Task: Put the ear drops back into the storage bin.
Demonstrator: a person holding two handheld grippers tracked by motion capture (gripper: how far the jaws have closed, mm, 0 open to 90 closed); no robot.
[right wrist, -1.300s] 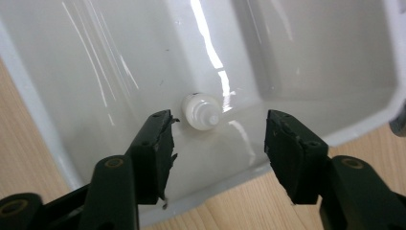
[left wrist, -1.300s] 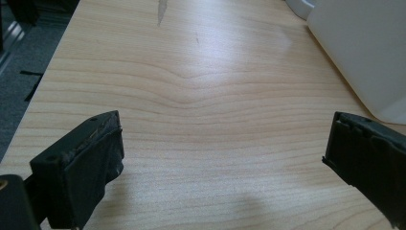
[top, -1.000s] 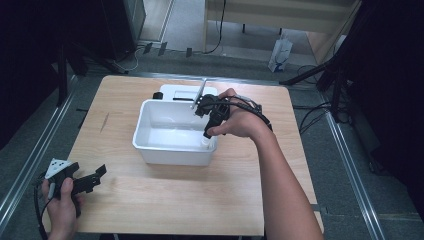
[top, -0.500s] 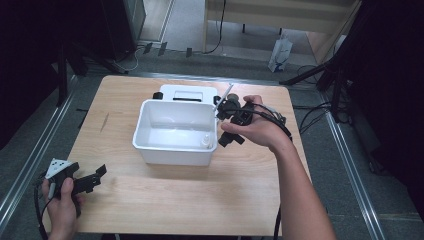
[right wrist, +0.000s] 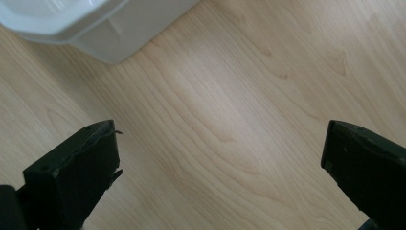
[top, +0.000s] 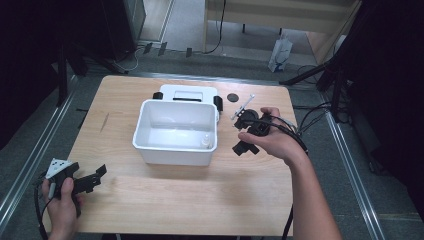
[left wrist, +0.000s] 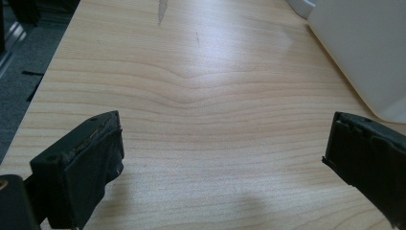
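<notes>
A white plastic tub (top: 176, 150) stands in the middle of the wooden table, with a small white bottle (top: 205, 141) upright inside its near right corner. My right gripper (top: 244, 147) hovers just right of the tub, open, with bare wood between its jaws in the right gripper view (right wrist: 220, 158); the tub's corner (right wrist: 95, 28) shows at the top left there. My left gripper (top: 97, 175) rests open at the table's near left corner, and in the left gripper view (left wrist: 222, 153) nothing lies between its jaws. The tub's wall (left wrist: 364, 48) is at the upper right there.
A white lid (top: 187, 93) with black clips lies flat behind the tub. A small dark disc (top: 232, 97) sits on the table to the lid's right. Metal rails run along both sides of the table, and cables trail off the right edge.
My right gripper has come up out of the tub and moved right and nearer, now over bare table. The bottle stands inside the tub. The left gripper has stayed put.
</notes>
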